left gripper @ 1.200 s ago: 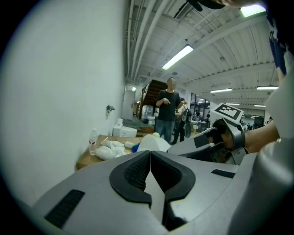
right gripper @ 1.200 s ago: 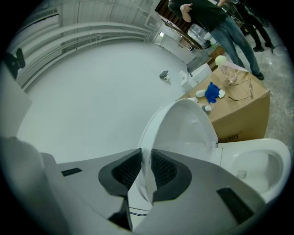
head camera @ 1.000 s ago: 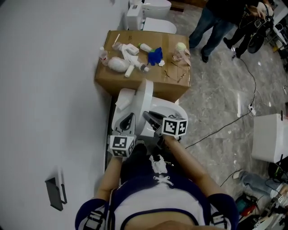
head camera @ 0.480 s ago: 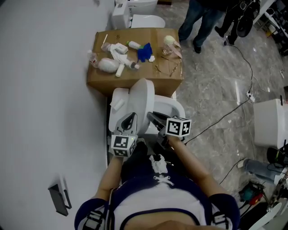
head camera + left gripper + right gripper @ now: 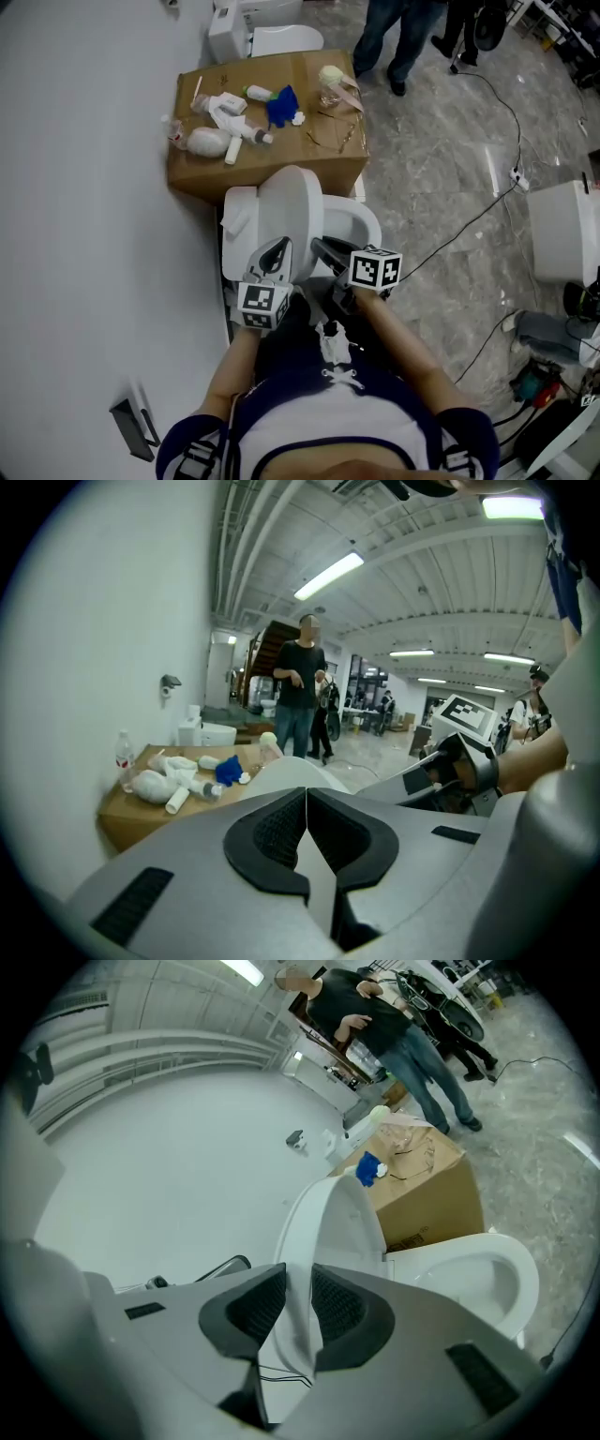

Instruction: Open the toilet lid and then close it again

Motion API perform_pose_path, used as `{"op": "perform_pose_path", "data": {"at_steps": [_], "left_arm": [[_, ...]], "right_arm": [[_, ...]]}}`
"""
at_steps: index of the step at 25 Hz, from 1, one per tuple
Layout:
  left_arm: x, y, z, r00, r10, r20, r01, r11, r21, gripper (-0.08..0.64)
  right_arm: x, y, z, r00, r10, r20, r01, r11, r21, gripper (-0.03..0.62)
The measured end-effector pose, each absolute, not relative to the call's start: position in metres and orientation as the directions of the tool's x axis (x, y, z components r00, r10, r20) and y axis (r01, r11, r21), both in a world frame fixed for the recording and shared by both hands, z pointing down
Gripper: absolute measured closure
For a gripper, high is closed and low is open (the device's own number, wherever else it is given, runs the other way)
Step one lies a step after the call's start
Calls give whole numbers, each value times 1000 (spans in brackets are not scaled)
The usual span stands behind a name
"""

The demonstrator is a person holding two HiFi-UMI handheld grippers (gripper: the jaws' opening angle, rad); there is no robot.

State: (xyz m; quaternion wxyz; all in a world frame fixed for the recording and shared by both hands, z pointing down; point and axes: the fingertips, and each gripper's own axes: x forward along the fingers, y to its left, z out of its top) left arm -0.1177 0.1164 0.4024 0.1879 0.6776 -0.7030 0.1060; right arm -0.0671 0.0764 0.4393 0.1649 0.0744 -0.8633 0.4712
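The white toilet lid (image 5: 291, 217) stands raised over the bowl (image 5: 356, 225), leaning back toward the tank (image 5: 236, 217). My right gripper (image 5: 323, 251) is at the lid's lower right edge. In the right gripper view the lid (image 5: 342, 1222) fills the narrow gap of the right gripper (image 5: 298, 1283), whose jaws have just been opening; the pads look slightly apart from it. My left gripper (image 5: 275, 261) sits just left of the lid's base. In its own view the left gripper (image 5: 307, 803) is shut with nothing in it, and the lid's top (image 5: 291, 772) shows behind.
A cardboard box (image 5: 328, 155) behind the toilet carries white bottles (image 5: 220, 127) and a blue object (image 5: 279, 105). The white wall (image 5: 84, 234) runs close on the left. People (image 5: 394, 37) stand at the back, and a cable (image 5: 469, 234) crosses the floor toward a white unit (image 5: 562, 234).
The lid has swung further back toward the tank, showing more of its face. Both grippers have moved forward with it, beside its base.
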Motion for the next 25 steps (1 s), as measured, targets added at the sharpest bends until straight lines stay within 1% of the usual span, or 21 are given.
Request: {"op": "perform_pose_path", "data": {"at_steps": [5,12,17,19,25], "left_arm": [[-103,103,410,39,-900,434,-994,10,109,553],[-81,84,415,100,-883,459,-993,-56,109,552],[-74,78,421,128,-871,474,-990,-87,107,552],[-73,78,424,134,-866,482,-990,-93,108,552],[-68,73,434,153,-846,511,-987,-110,114,554]], "right_arm": [[-49,67,451,-926,-6,377,-325,522,-789,520],[-26,55,463,-919,-52,390,-366,477,-799,495],[-20,49,470,-912,-84,402,-390,483,-784,431],[-17,47,470,-899,-107,425,-415,517,-748,420],[-7,42,468,-835,-224,503,-512,651,-560,422]]}}
